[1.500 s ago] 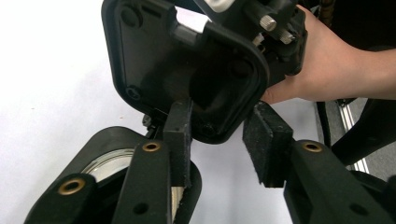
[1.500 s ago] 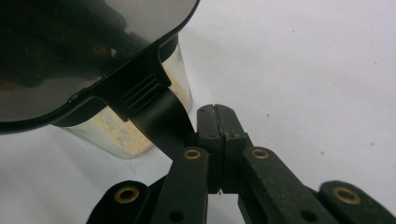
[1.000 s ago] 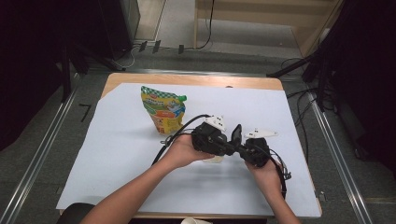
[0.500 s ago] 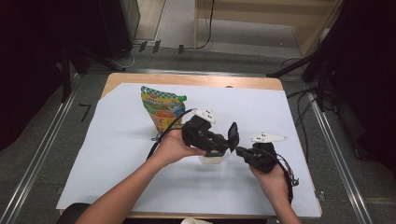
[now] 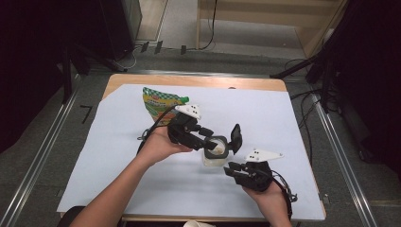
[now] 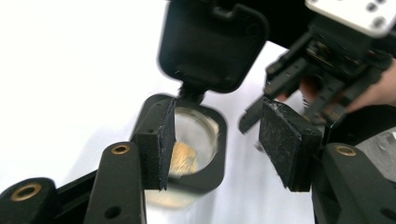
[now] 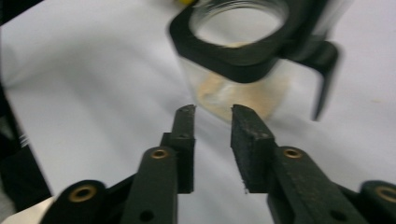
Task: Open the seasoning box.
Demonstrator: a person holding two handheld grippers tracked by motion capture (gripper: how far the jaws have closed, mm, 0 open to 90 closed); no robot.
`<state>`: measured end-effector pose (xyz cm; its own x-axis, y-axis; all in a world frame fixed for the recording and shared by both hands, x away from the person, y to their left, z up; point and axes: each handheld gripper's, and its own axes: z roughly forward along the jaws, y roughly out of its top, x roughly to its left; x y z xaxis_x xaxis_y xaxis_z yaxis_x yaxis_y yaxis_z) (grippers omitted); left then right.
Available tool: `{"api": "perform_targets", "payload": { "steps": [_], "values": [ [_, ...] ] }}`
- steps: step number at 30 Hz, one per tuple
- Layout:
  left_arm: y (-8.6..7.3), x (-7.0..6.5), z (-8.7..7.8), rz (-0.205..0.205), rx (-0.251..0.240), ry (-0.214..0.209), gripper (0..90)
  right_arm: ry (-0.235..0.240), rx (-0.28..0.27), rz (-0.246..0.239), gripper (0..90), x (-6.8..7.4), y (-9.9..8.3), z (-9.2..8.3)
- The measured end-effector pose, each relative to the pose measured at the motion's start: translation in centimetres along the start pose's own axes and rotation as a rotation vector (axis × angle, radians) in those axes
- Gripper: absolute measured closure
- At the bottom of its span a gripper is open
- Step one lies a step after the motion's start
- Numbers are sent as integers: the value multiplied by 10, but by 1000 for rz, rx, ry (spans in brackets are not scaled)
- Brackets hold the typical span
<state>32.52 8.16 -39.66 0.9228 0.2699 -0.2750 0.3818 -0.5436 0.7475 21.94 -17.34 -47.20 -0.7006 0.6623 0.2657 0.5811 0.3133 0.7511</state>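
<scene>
Clear jar with a black flip lid standing open sits at the centre of the high view on the white sheet. Left gripper hovers over it, jaws just opening, nothing between. Right gripper, lower right, has its jaws just opening, narrow and empty.

Your left gripper hovers over the clear jar, whose black hinged lid stands flipped open; its jaws have just been opening. Your right gripper sits just beside the jar. A green snack bag lies behind on the white sheet.
</scene>
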Motion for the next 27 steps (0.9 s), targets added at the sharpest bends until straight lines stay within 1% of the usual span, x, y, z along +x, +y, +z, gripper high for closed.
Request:
{"api": "perform_targets", "payload": {
  "steps": [2,3,4,5,6,7,8,9,12,13,14,16,17,18,19,20,21,22,23,26,27],
  "values": [
    [-3,4,-8,-34,-25,-11,481,20,6,-33,644,5,0,4],
    [-4,6,-12,-41,-32,-6,488,31,8,-45,629,7,0,6],
    [-6,7,-16,-44,-40,3,488,42,5,-47,622,9,0,7],
    [-7,7,-19,-40,-47,10,498,51,6,-47,613,11,1,8],
    [-8,8,-23,-32,-48,17,528,59,2,-53,603,13,1,9],
    [-9,9,-26,-31,-54,27,531,63,7,-58,593,16,3,11],
    [-11,10,-29,-33,-58,26,547,69,12,-64,576,18,4,12],
    [-12,11,-32,-44,-59,17,552,68,16,-65,556,21,6,13],
    [-16,16,-38,-64,-59,7,575,78,11,-65,548,27,10,16],
    [-18,18,-40,-64,-58,13,582,80,12,-71,548,28,11,17],
    [-19,20,-42,-75,-52,17,585,79,13,-75,547,30,13,18],
    [-21,23,-45,-85,-31,22,588,85,12,-79,541,34,15,20],
    [-22,26,-46,-114,-19,18,577,85,15,-78,538,36,17,22],
    [-23,30,-47,-153,-12,2,573,89,16,-81,536,38,18,23],
    [-24,33,-50,-179,-9,-4,574,92,18,-85,534,41,20,25],
    [-26,35,-52,-186,-16,1,581,91,25,-92,532,43,21,27],
    [-27,36,-55,-181,-23,12,583,93,29,-102,532,45,22,29],
    [-27,37,-57,-172,-31,17,585,98,33,-108,532,47,24,31],
    [-28,38,-60,-171,-41,17,584,100,39,-112,532,49,25,33],
    [-29,38,-66,-148,-44,43,564,104,54,-126,532,53,30,39],
    [-29,38,-68,-147,-44,49,557,108,52,-122,531,54,32,41]
  ]
}}
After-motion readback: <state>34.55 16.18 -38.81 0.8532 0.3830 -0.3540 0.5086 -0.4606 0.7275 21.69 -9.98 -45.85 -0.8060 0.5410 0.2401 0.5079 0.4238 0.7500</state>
